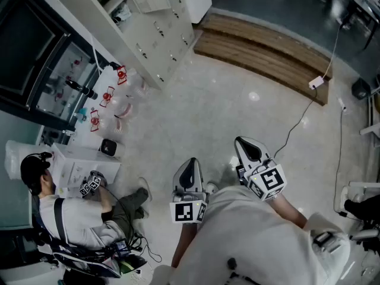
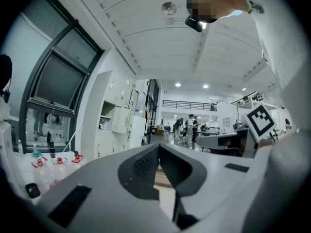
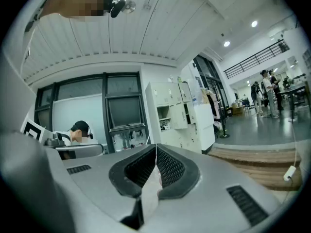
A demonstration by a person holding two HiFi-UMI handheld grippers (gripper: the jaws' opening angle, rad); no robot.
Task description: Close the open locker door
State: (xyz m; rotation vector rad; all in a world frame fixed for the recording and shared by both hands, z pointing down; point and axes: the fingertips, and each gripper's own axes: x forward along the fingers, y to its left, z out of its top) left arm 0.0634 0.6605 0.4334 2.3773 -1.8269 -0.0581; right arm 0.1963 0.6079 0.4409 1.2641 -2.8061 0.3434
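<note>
White locker door, far ahead of the closed, empty right gripper, is barely made out: upright, swung outward. The left gripper is likewise closed, empty.

We can read no words, numbers or brand names anywhere in these views. The only sign-like marks are black-and-white square patterns with no letters in them. One sits on the left cube and one on the right cube. Smaller ones of the same kind show on the device at the seated person's hands. Whether the red-marked items by the wall carry any print is too small for us to tell.
</note>
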